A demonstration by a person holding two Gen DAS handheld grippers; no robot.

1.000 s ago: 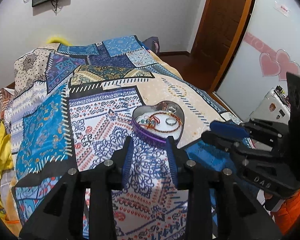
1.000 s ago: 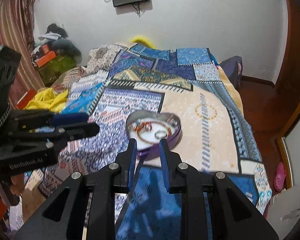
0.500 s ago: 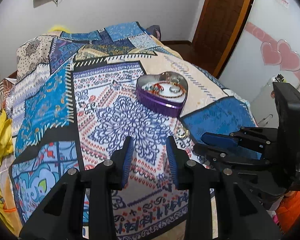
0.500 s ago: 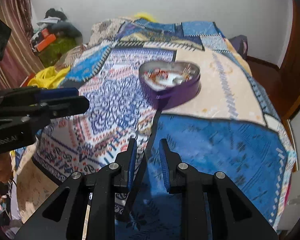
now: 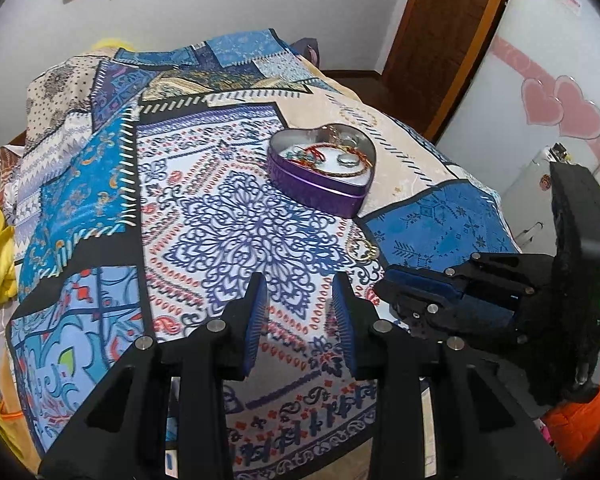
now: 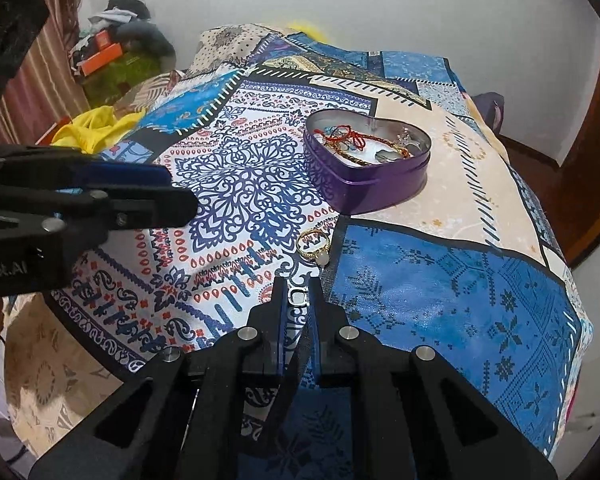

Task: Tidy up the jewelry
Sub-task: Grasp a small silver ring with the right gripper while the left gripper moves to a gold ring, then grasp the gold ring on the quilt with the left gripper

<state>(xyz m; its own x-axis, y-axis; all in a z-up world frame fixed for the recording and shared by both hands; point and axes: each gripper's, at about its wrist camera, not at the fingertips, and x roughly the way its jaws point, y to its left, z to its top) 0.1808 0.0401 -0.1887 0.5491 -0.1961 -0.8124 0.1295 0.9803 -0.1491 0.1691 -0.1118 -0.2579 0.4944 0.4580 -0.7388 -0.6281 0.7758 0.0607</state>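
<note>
**Ring loose on the bedspread, short of the heart tin**

Your gold ring (image 6: 313, 247) lies flat on the patterned bedspread (image 6: 236, 184), its pale stone turned toward your right gripper (image 6: 299, 295). It sits near the pointed tip of the purple heart-shaped tin (image 6: 364, 178) but apart from it. That tip points back toward you, the lobes away, so the tin's long axis runs from you up the bed. Bracelets and a red cord lie tangled inside. Your right fingers (image 6: 278, 308) stand a narrow gap apart, empty, just short of the ring. Your left gripper (image 5: 300, 304) hovers with fingers (image 5: 256, 312) spread wide, holding nothing, the ring (image 5: 362, 249) ahead and to its right
</note>
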